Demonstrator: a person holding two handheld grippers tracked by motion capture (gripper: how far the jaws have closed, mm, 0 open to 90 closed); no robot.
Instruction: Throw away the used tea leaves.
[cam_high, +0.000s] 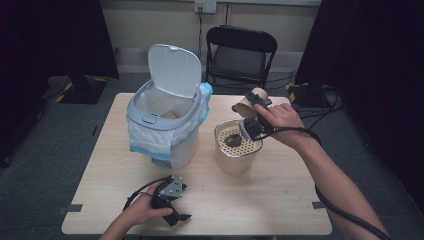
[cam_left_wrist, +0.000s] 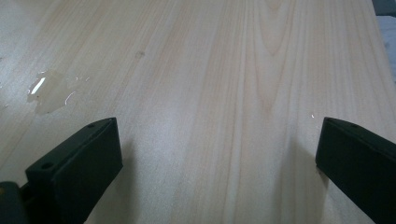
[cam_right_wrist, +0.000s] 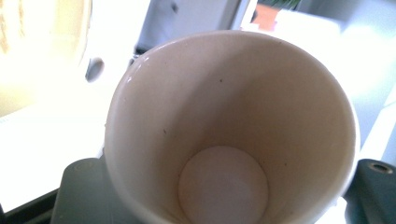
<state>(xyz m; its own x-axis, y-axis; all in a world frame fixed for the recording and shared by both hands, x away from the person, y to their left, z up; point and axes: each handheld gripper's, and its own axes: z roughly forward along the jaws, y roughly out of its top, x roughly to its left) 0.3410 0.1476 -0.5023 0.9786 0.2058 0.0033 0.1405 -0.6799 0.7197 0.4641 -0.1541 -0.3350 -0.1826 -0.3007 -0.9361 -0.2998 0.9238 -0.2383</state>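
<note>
A brown paper cup (cam_high: 248, 102) is held tilted on its side above the back rim of a beige container (cam_high: 231, 159). My right gripper (cam_high: 254, 111) is shut on the cup's sides. In the right gripper view the cup (cam_right_wrist: 224, 116) opens toward the camera, empty but for a few dark specks, with a jaw of my right gripper (cam_right_wrist: 226, 184) on each side. The container has a perforated strainer top with dark wet dregs (cam_high: 232, 140) on it. My left gripper (cam_high: 183, 203) rests on the table near the front edge. In its own view the left gripper (cam_left_wrist: 217, 135) is open over bare wood.
A white lidded bin (cam_high: 145, 119) with a bag liner stands open at the table's back left. A small puddle (cam_left_wrist: 46, 91) lies on the wood left of the left gripper. A black folding chair (cam_high: 240, 55) stands behind the light wooden table (cam_high: 280, 190).
</note>
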